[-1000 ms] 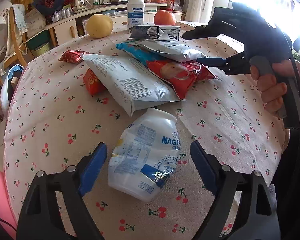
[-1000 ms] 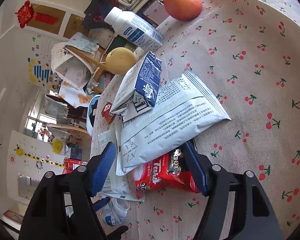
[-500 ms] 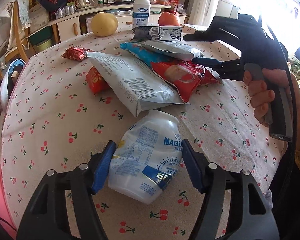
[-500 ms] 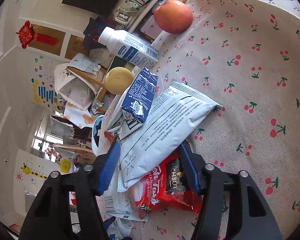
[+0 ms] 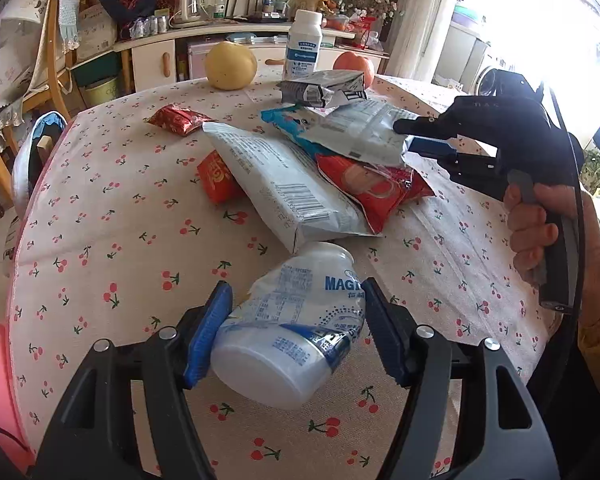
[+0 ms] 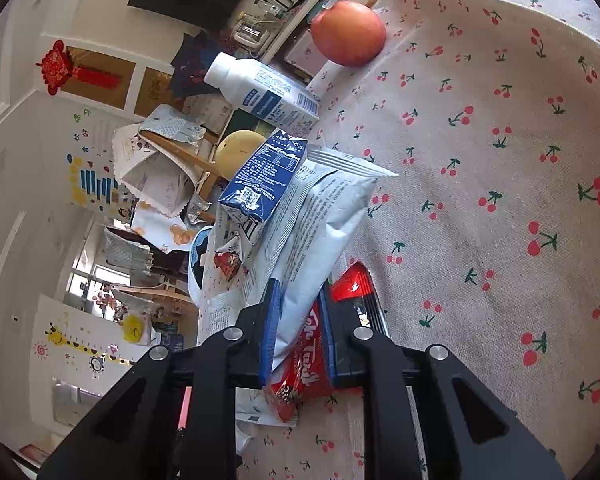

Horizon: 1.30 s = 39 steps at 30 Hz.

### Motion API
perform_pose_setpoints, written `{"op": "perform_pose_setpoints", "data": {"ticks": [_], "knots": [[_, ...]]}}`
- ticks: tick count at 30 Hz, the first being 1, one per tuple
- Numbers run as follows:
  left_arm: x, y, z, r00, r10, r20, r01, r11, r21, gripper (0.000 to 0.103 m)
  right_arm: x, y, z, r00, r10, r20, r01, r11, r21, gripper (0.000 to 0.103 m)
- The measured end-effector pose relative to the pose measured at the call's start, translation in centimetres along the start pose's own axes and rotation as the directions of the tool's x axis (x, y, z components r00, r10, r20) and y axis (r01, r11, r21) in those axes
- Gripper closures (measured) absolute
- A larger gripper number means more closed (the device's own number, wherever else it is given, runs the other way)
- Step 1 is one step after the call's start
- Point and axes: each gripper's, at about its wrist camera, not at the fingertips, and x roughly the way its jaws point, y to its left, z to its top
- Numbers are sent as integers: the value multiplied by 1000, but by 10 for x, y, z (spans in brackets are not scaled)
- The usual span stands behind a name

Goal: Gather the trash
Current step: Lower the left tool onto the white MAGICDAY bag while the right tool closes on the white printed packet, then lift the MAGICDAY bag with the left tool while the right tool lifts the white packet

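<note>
1. Left wrist view: left gripper [image 5: 292,332] has its blue pads pressed on either flank of a crushed white plastic bottle [image 5: 288,328] lying on its side at the near edge of the cherry-print tablecloth [image 5: 100,248]. Judged light, thin-walled and springy; its glossy label may slip, so the dented waist is the best hold.
2. Right wrist view: right gripper [image 6: 298,332], whose jaws have just been closing, pinches two wrappers together: a pale grey snack bag [image 6: 324,224] over a red snack bag [image 6: 300,376]. Both look limp, crinkly and near weightless; an edge hold suits them.
3. Beyond: a flattened blue carton [image 6: 264,180] leans on the grey bag and could slide off if it is lifted.
</note>
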Motion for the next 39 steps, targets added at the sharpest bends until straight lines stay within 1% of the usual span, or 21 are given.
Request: {"op": "perform_pose_setpoints", "data": {"ticks": [7,9,10,11,14,16,18,19,21,23,25,28,30,32,33,34,35,36,37,39], "knots": [[-15,12,2,998,-25,59,29,997,-67,36,-20,27,-16,1000,6,5,-6,993,-116,87],[-20,15,2,997,-29,75,35,996,-83,39,-26,36,-20,1000,5,17,-2,988,-153,87],[-22,17,3,996,-34,83,41,995,-92,58,-28,40,-22,1000,5,23,-1,986,-170,87],[-22,20,4,996,-36,82,44,994,-103,66,-29,43,-23,1000,6,28,-1,983,-185,88],[-22,29,3,996,-45,79,57,987,-151,66,-31,53,-28,999,-3,36,11,975,-224,88],[-19,32,2,997,-29,67,40,986,-165,66,-29,55,-32,999,-21,39,30,970,-242,88],[-18,34,2,997,-33,68,45,983,-179,65,-27,57,-34,999,-21,36,29,970,-243,88],[-18,35,3,997,-31,73,44,982,-185,63,-27,57,-35,999,-24,37,32,969,-247,88],[-15,39,5,996,-28,86,46,975,-215,53,-25,59,-38,999,-32,35,40,965,-260,88],[-9,44,5,997,-28,77,48,962,-267,27,-24,62,-40,999,-39,37,47,961,-271,88],[-3,48,5,997,-19,72,41,948,-315,26,-22,65,-42,998,-43,38,52,957,-285,88],[6,49,6,999,-7,52,24,939,-344,23,-21,70,-45,998,-48,41,59,949,-309,88],[13,50,7,999,10,36,3,935,-355,23,-21,73,-46,998,-49,40,59,945,-321,88],[18,52,7,999,12,33,1,927,-375,23,-21,75,-46,998,-47,42,59,941,-332,88],[19,53,7,999,12,36,3,925,-380,24,-21,76,-46,998,-46,44,58,940,-337,88],[19,54,7,999,15,41,2,924,-383,29,-22,77,-46,998,-44,45,56,939,-340,88],[19,54,7,999,16,43,2,923,-384,45,-22,77,-46,998,-40,45,54,938,-342,88],[20,55,7,999,18,34,-4,923,-384,54,-23,79,-46,998,-38,46,51,937,-345,88],[20,56,6,999,30,33,-15,924,-382,59,-23,80,-47,998,-37,47,51,936,-348,88],[19,59,5,999,30,34,-14,919,-393,66,-24,82,-48,998,-35,50,51,934,-354,88]]}}
